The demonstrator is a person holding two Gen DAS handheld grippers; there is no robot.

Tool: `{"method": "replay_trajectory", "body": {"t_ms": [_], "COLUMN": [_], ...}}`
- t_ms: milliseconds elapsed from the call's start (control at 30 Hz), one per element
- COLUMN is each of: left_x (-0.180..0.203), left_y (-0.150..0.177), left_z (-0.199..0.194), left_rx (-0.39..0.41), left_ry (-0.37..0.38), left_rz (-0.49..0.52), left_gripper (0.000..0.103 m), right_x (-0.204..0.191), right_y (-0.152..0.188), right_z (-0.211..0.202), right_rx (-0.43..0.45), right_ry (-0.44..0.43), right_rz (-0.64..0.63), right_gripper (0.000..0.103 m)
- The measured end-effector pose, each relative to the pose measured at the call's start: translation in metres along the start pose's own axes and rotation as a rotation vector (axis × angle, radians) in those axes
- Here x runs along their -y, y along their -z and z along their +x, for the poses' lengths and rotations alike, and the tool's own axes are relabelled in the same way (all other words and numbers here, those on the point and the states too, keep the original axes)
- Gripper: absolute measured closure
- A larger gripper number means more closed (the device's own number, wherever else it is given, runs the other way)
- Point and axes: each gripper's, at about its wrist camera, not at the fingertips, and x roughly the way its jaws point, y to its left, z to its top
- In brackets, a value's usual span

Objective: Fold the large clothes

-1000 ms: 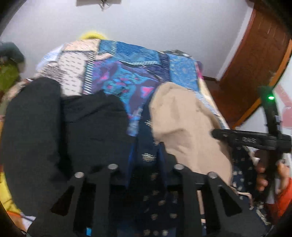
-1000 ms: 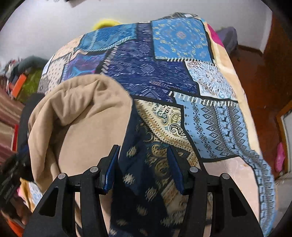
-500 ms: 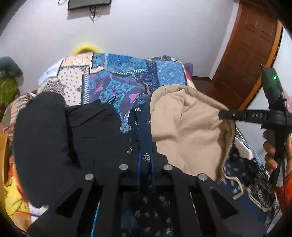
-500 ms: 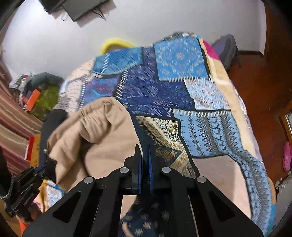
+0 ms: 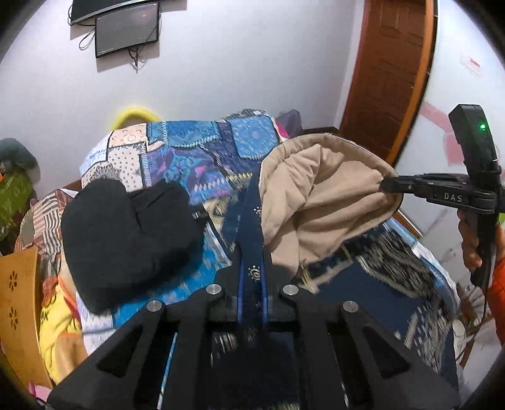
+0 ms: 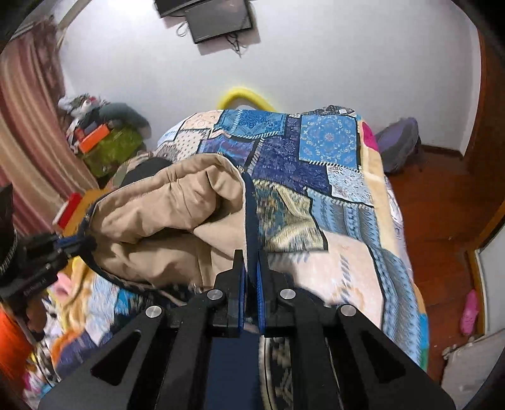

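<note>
Left wrist view: a black garment point(image 5: 126, 239) lies on the bed point(image 5: 195, 148) at the left, then the left tongs point(image 5: 252, 277) pinch the navy patterned edge of the large garment point(image 5: 318, 195), whose tan lining sags over the bed, and the right tongs point(image 5: 389, 186) are clamped on its far edge. Folding looks barely begun: the cloth is only raised and stretched between both grips, no crease laid, every fold left.

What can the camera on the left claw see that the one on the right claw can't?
Only the left view shows the black garment lying on the bed and the wooden door. Only the right view shows the curtain and the pink slipper on the floor. Both show the patchwork bedspread, the wall screen and the navy, tan-lined garment that both claws grip.
</note>
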Motion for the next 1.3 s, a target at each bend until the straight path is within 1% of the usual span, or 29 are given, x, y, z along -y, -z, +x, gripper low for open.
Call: {"method": "replay_trajectory", "body": {"t_ms": [67, 200, 333, 400, 467, 567, 633, 700, 767, 833, 867, 900, 933, 967, 1000, 1033, 1067, 1100, 1167, 1233, 1300], "left_x": [0.008, 0.021, 0.029, 0.033, 0.037, 0.039, 0.040, 0.039, 0.038, 0.034, 0.033, 0.033, 0.034, 0.035, 0.037, 0.038, 0.040, 0.041, 0.043, 0.045, 0.047], "left_y": [0.015, 0.050, 0.084, 0.104, 0.120, 0.144, 0.156, 0.167, 0.172, 0.173, 0.171, 0.169, 0.167, 0.163, 0.160, 0.156, 0.152, 0.147, 0.136, 0.130, 0.123], "left_z": [-0.010, -0.023, -0.024, -0.023, -0.020, -0.015, -0.010, -0.006, -0.003, -0.004, -0.005, -0.008, -0.010, -0.012, -0.013, -0.014, -0.015, -0.014, -0.007, 0.001, 0.012], "left_rx": [-0.009, -0.031, -0.076, -0.105, -0.128, -0.165, -0.187, -0.198, -0.207, -0.199, -0.190, -0.177, -0.165, -0.142, -0.123, -0.101, -0.084, -0.073, -0.076, -0.088, -0.104], "left_ry": [0.011, 0.060, 0.100, 0.120, 0.113, 0.104, 0.089, 0.059, 0.053, 0.060, 0.058, 0.053, 0.050, 0.044, 0.034, 0.021, 0.014, 0.017, 0.047, 0.063, 0.085], "left_rz": [0.000, -0.028, -0.031, -0.030, -0.019, -0.020, -0.014, -0.016, -0.032, -0.055, -0.059, -0.059, -0.055, -0.047, -0.039, -0.030, -0.024, -0.023, -0.030, -0.031, -0.048], "left_gripper": [0.096, 0.096, 0.096, 0.096, 0.096, 0.096, 0.096, 0.095, 0.093, 0.092, 0.089, 0.087, 0.082, 0.074, 0.070, 0.063, 0.062, 0.062, 0.061, 0.061, 0.061], "right_x": [0.000, 0.000, -0.005, -0.003, -0.002, 0.002, 0.005, 0.007, 0.004, -0.004, -0.008, -0.013, -0.017, -0.023, -0.029, -0.032, -0.037, -0.040, -0.044, -0.044, -0.039], "right_y": [0.015, 0.049, 0.086, 0.106, 0.124, 0.146, 0.156, 0.161, 0.163, 0.164, 0.163, 0.160, 0.159, 0.157, 0.156, 0.154, 0.150, 0.146, 0.137, 0.129, 0.122], "right_z": [-0.010, -0.022, -0.027, -0.023, -0.020, -0.015, -0.012, -0.011, -0.017, -0.026, -0.028, -0.031, -0.033, -0.035, -0.036, -0.035, -0.033, -0.029, -0.019, -0.009, -0.001], "right_rx": [-0.008, -0.034, -0.072, -0.112, -0.144, -0.160, -0.164, -0.154, -0.133, -0.117, -0.115, -0.112, -0.106, -0.091, -0.074, -0.064, -0.060, -0.058, -0.054, -0.064, -0.072], "right_ry": [-0.002, -0.019, -0.018, -0.033, -0.032, 0.009, 0.003, 0.002, 0.005, 0.011, 0.011, 0.013, 0.013, 0.008, 0.007, 0.012, 0.027, 0.040, 0.055, 0.040, 0.002], "right_rz": [-0.003, 0.001, -0.016, 0.000, 0.009, 0.015, 0.028, 0.033, 0.023, -0.008, -0.027, -0.046, -0.062, -0.086, -0.112, -0.131, -0.153, -0.165, -0.177, -0.159, -0.105], "right_gripper": [0.097, 0.097, 0.097, 0.097, 0.097, 0.097, 0.093, 0.092, 0.092, 0.083, 0.075, 0.064, 0.059, 0.054, 0.054, 0.054, 0.054, 0.054, 0.054, 0.054, 0.054]}}
